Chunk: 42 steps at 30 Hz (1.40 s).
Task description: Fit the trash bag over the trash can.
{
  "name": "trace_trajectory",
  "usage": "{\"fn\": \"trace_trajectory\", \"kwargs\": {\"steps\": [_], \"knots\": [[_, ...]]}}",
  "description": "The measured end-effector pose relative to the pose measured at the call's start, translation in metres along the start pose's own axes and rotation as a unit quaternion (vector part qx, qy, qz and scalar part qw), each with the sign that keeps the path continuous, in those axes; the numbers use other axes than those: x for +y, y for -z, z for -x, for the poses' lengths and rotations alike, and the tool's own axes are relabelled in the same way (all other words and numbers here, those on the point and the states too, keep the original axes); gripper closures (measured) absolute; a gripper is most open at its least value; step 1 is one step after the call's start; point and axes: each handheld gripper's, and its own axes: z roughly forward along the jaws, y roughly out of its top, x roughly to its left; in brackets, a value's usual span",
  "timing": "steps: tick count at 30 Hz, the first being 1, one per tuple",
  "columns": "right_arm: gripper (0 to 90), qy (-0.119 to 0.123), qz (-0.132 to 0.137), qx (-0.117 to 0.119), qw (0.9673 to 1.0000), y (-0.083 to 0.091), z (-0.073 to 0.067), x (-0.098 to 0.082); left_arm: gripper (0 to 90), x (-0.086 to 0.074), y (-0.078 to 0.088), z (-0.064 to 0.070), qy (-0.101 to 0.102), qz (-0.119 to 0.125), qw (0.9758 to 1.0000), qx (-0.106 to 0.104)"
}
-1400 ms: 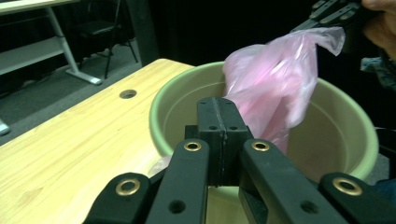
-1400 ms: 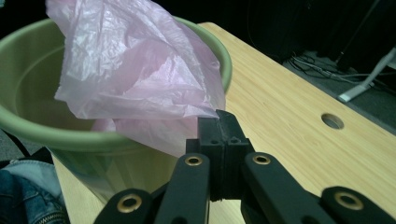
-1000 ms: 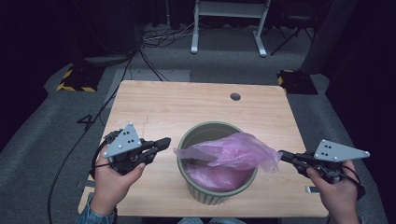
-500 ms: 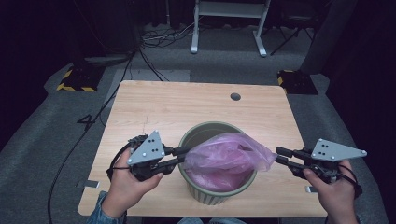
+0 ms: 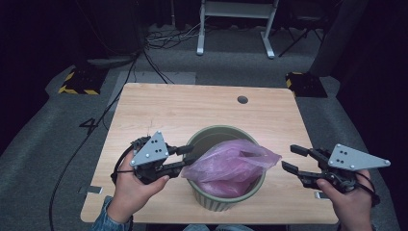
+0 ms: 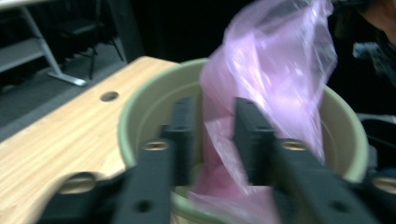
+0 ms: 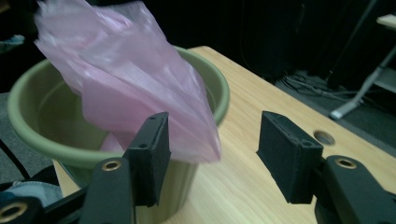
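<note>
Since a second ago the left gripper (image 5: 191, 157) has slid in from the left side of the worktop (image 5: 163, 110) to the rim of the green bucket (image 5: 214, 202), and the pink plastic bag (image 5: 231, 163), then stretched out to the right gripper (image 5: 290, 160), has dropped back onto the bucket. The right fingers (image 7: 150, 154) have just been opening and now stand well apart with nothing between them; the bag's free corner hangs over the bucket's right rim, just short of them. In the right gripper view that corner droops over the rim beside one finger, but nothing is pinched. On the left, the fingers (image 6: 181, 130) have also just been opening. The left gripper view shows them about half spread at the bucket's edge, with a fold of pink film in the gap. It is blurred, and the pads do not seem to press on it. The bag lies bunched in and across the bucket's mouth, near the worktop's front edge.
</note>
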Motion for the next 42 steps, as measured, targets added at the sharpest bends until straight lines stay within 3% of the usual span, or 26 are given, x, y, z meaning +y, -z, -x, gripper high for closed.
{"fn": "trace_trajectory", "kwargs": {"steps": [3,4,7,8,9,10,11,12,15,18,22,24,26,28,29,30,31,33,36,39,42], "knots": [[44.5,0.008,-0.001,0.014,0.9999,-0.013,-0.002,0.004,48.9,-0.003,0.003,-0.001,0.005,0.008,0.9999,0.004],[49.1,0.013,-0.007,0.028,0.9995,-0.024,-0.004,0.007,46.4,-0.005,0.008,-0.002,0.010,0.014,0.9997,0.018],[56.5,0.015,-0.008,0.040,0.9991,-0.033,-0.006,0.009,45.1,-0.006,0.013,-0.003,0.018,0.021,0.9994,0.023],[69.3,0.014,-0.013,0.047,0.9987,-0.038,-0.007,0.011,44.8,-0.007,0.019,-0.003,0.019,0.027,0.9991,0.027],[69.3,0.014,-0.013,0.047,0.9987,-0.038,-0.007,0.011,44.4,-0.007,0.019,-0.003,0.019,0.027,0.9991,0.027],[76.9,0.008,-0.015,0.051,0.9986,-0.042,-0.007,0.011,43.4,-0.008,0.024,-0.001,0.016,0.033,0.9991,0.019],[76.9,0.008,-0.015,0.051,0.9986,-0.042,-0.007,0.011,41.8,-0.008,0.024,-0.001,0.016,0.033,0.9991,0.019],[79.6,0.003,-0.021,0.047,0.9987,-0.043,-0.005,0.009,41.0,-0.010,0.027,0.003,0.008,0.056,0.9980,-0.030],[80.9,0.001,-0.020,0.046,0.9987,-0.043,-0.002,0.007,37.7,-0.012,0.030,0.009,-0.004,0.057,0.9974,-0.044],[81.7,-0.007,-0.021,0.036,0.9991,-0.038,0.002,0.002,34.7,-0.015,0.030,0.014,-0.015,0.046,0.9975,-0.050],[81.1,-0.009,-0.020,0.035,0.9992,-0.036,0.002,0.001,33.9,-0.018,0.019,0.014,-0.015,0.022,0.9985,-0.048],[80.7,-0.003,-0.020,0.033,0.9993,-0.034,0.001,0.000,34.7,-0.020,0.008,0.010,-0.017,-0.009,0.9994,-0.027],[80.8,-0.002,-0.021,0.031,0.9993,-0.033,0.000,0.000,41.1,-0.021,0.004,0.008,-0.018,-0.017,0.9994,-0.025],[81.7,-0.001,-0.021,0.031,0.9993,-0.031,0.000,-0.002,60.2,-0.022,-0.005,0.005,-0.013,-0.041,0.9982,-0.042],[81.7,-0.001,-0.021,0.031,0.9993,-0.031,0.000,-0.002,67.7,-0.022,-0.005,0.005,-0.013,-0.041,0.9982,-0.042],[82.3,0.001,-0.021,0.031,0.9993,-0.030,0.000,-0.002,67.7,-0.021,-0.007,0.005,-0.016,-0.046,0.9978,-0.045],[83.0,0.003,-0.021,0.031,0.9993,-0.028,0.000,-0.003,82.0,-0.019,-0.010,0.005,-0.026,-0.054,0.9975,-0.037],[85.0,0.004,-0.020,0.030,0.9993,-0.024,-0.001,-0.003,88.5,-0.016,-0.011,0.005,-0.030,-0.054,0.9976,-0.031],[88.1,0.005,-0.021,0.033,0.9992,-0.022,-0.002,-0.003,89.5,-0.009,-0.010,0.002,-0.033,-0.041,0.9985,-0.018],[90.0,0.003,-0.024,0.041,0.9989,-0.017,-0.003,-0.003,89.8,-0.001,-0.006,-0.002,-0.038,-0.024,0.9989,0.010],[90.0,0.001,-0.021,0.066,0.9976,-0.014,-0.007,-0.002,90.0,0.005,-0.002,-0.006,-0.044,-0.006,0.9983,0.038]]}}
